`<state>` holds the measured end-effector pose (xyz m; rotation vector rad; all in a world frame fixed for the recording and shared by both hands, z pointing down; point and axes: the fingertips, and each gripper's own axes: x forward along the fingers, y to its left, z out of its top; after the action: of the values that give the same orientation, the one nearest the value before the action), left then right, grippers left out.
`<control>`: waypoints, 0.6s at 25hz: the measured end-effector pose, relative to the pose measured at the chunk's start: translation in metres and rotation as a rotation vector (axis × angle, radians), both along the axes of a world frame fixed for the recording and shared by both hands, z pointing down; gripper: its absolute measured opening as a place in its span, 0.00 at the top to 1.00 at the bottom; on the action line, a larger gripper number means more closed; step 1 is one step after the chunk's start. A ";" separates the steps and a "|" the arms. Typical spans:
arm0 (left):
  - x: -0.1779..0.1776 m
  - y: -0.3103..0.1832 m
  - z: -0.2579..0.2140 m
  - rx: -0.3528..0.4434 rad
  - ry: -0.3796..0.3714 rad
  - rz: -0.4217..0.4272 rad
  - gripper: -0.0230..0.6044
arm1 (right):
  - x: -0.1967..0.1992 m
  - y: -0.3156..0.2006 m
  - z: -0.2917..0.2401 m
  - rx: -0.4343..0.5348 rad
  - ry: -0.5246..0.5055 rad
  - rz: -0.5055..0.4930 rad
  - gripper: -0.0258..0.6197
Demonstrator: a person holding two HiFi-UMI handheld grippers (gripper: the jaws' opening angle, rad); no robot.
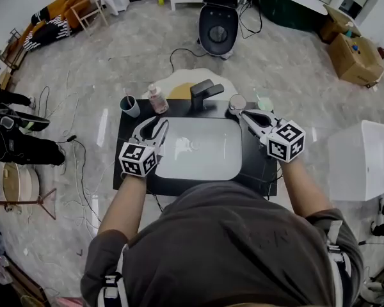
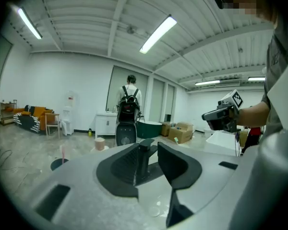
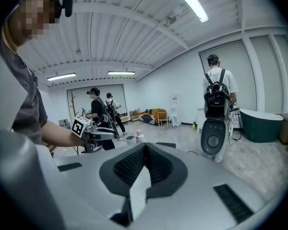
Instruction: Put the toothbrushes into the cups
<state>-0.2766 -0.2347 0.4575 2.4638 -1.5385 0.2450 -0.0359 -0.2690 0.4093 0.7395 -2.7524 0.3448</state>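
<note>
The left gripper [image 1: 159, 125] is hovering over the nine o'clock edge of the white basin [image 1: 198, 152], its jaws standing apart with nothing between them. The right gripper [image 1: 235, 112] is hanging at one o'clock of the basin, its jaws pressed together and empty. A dark cup [image 1: 130, 107] is standing at eleven o'clock with a pink toothbrush [image 1: 127, 97] already in it, and a pale green cup [image 1: 264, 102] is standing at one o'clock, near the right gripper.

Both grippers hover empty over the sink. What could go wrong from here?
The shut right gripper sits close to the grey cup; a nudge may tip it. The open left gripper, reaching for the dark cup, may knock the bottle beside it.
</note>
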 end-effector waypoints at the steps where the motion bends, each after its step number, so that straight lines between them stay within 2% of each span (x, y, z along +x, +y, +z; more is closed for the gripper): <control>1: 0.014 0.000 -0.008 0.006 0.012 0.015 0.79 | 0.009 -0.001 -0.003 0.006 -0.007 0.001 0.97; 5: 0.070 0.002 -0.028 0.026 0.046 0.079 0.88 | 0.046 -0.003 -0.007 0.023 -0.025 0.026 0.97; 9: 0.118 0.007 -0.033 0.019 0.087 0.157 0.92 | 0.075 -0.001 -0.001 0.020 -0.027 0.064 0.97; 15: 0.160 0.019 -0.029 -0.018 0.149 0.267 0.95 | 0.097 0.010 0.012 0.022 -0.014 0.109 0.97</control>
<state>-0.1164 -0.2156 0.4283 2.6044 -1.1431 0.1144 0.0614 -0.2595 0.4217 0.8986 -2.7392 0.3430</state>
